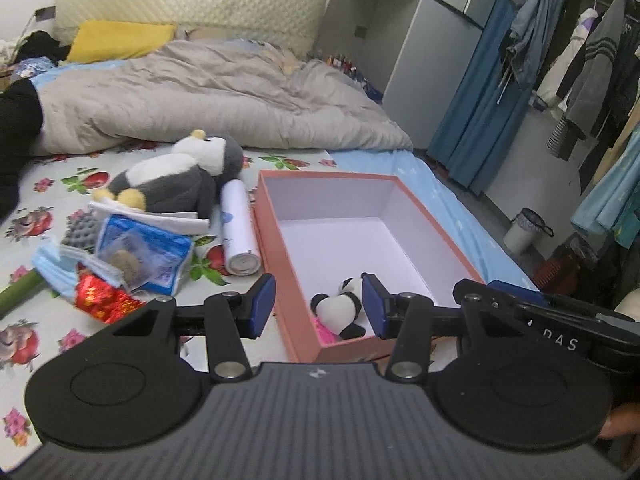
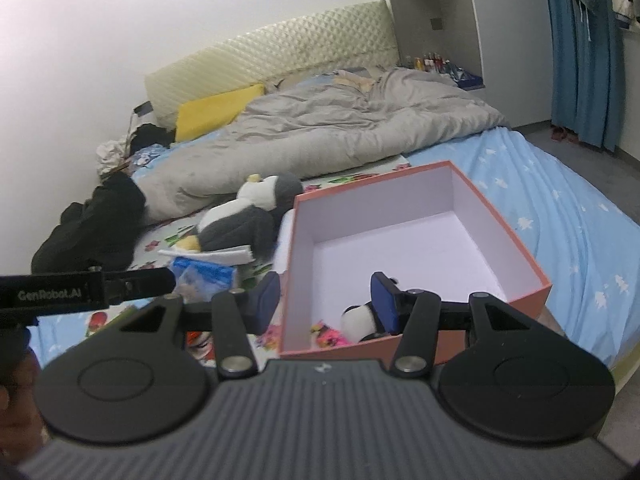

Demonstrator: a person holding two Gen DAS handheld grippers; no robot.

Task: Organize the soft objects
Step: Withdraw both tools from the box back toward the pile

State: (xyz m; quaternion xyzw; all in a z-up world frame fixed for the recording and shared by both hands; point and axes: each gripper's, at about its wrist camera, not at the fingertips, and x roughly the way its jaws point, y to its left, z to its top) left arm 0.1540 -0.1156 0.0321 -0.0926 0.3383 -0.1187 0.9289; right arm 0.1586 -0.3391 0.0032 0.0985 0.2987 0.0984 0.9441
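Observation:
A salmon box (image 1: 328,176) with a white inside stands open on the bed. In its near corner lie a small panda plush (image 1: 340,308) and a pink item (image 1: 326,334). My left gripper (image 1: 318,306) hovers above the box's near left wall, open and empty. My right gripper (image 2: 325,304) is open too and holds nothing, over the same near corner of the box (image 2: 500,220), with the panda (image 2: 360,318) just behind its right finger. A grey and white penguin plush (image 1: 176,180) lies left of the box, also seen from the right wrist (image 2: 244,220).
Left of the box lie a white roll (image 1: 238,228), a blue packet (image 1: 148,252), a face mask (image 1: 60,268), a red packet (image 1: 100,296) and a grey sponge (image 1: 82,228). A grey duvet (image 1: 220,100) covers the far bed. A bin (image 1: 524,230) stands on the floor.

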